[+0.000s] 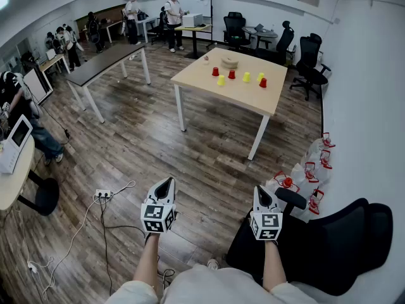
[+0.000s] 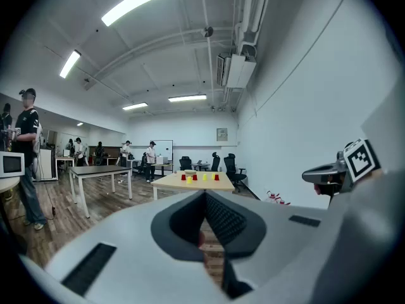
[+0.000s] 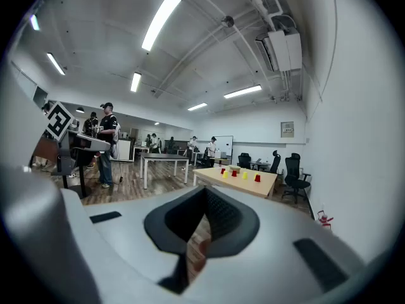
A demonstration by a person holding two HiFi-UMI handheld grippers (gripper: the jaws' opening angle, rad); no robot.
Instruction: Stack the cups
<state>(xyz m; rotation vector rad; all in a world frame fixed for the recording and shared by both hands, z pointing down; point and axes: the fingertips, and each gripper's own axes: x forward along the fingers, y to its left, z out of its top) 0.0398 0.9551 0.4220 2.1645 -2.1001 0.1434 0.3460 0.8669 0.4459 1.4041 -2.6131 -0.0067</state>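
Several red and yellow cups stand upside down on the light wooden table (image 1: 209,88) far ahead across the room, among them a red cup (image 1: 215,71), a yellow cup (image 1: 221,80) and another red cup (image 1: 262,82). In the left gripper view they are tiny red and yellow cups (image 2: 199,177); the right gripper view shows the same cups (image 3: 239,174). My left gripper (image 1: 168,182) and right gripper (image 1: 260,190) are held side by side low in front of me, well short of the table. Both point toward it. Each is shut with nothing between its jaws (image 2: 204,195) (image 3: 205,192).
A black office chair (image 1: 335,246) stands close at my right. White bags with red handles (image 1: 310,170) line the right wall. A power strip with cables (image 1: 103,194) lies on the floor at left. A long dark table (image 1: 104,62) and several people are farther back.
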